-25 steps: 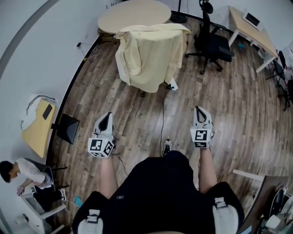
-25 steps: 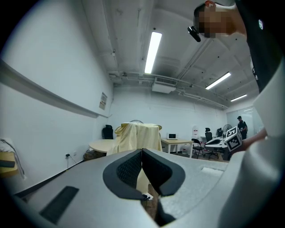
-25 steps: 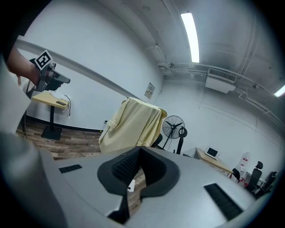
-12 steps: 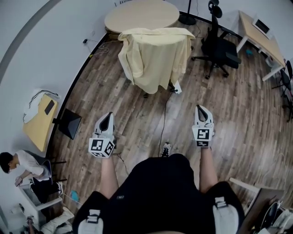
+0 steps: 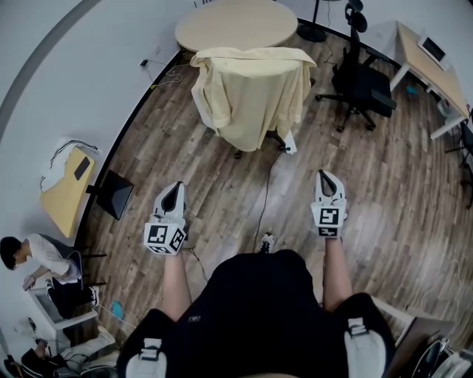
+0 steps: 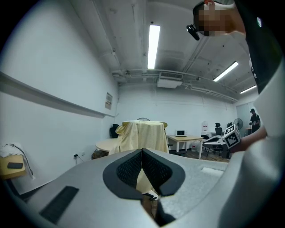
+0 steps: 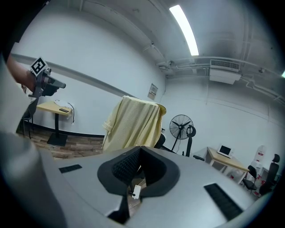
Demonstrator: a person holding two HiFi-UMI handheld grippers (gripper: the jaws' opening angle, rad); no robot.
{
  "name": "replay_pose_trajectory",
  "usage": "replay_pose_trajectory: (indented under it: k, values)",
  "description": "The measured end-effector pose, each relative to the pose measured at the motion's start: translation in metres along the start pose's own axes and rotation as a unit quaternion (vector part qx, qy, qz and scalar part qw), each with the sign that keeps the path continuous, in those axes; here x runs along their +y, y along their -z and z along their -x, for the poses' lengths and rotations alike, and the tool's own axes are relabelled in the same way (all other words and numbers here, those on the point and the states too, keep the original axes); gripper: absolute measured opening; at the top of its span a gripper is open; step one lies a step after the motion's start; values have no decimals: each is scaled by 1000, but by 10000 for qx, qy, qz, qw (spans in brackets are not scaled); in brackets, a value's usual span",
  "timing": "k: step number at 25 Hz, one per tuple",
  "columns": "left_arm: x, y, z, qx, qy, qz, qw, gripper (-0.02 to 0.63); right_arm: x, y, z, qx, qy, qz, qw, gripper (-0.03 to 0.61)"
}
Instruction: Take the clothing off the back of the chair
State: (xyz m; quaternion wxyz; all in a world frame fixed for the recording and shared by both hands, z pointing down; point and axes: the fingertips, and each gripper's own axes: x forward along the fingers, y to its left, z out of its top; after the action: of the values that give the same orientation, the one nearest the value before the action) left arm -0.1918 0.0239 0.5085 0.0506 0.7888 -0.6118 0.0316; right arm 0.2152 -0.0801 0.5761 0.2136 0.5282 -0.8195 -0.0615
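Left tongs (image 5: 174, 190) and right tongs (image 5: 326, 179): both clenched, nothing between them, held over the wood-plank floor (image 5: 222, 192) and well short of the chair (image 7: 160, 141). One pale yellow garment (image 5: 251, 92) hangs over that chair's back. Counted: one round counter (image 5: 235, 22) behind the chair, one rectangular counter (image 5: 425, 66) to its right, and one black office chair (image 5: 362, 81) between chair and rectangular counter.

The yellow garment (image 5: 251, 92) hides nearly all of the chair (image 5: 276, 138) beneath it.

The wood floor (image 5: 185, 173) carries a round table (image 5: 236, 23), black office chair (image 5: 362, 83), draped chair (image 5: 251, 96) and loose cable (image 5: 264, 193).
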Motion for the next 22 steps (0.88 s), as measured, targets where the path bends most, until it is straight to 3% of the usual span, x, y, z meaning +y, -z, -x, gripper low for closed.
replay_pose_trajectory:
  k: [12, 22]
  values:
    - [-24, -5, -33, -23, -111, -74, 9999, 2, -36, 10, -22, -126, -164, 94, 9997, -6]
    - [-23, -4, -37, -5, -208, -53, 9998, 2, -31, 2, -37, -221, -392, 289, 9986, -6]
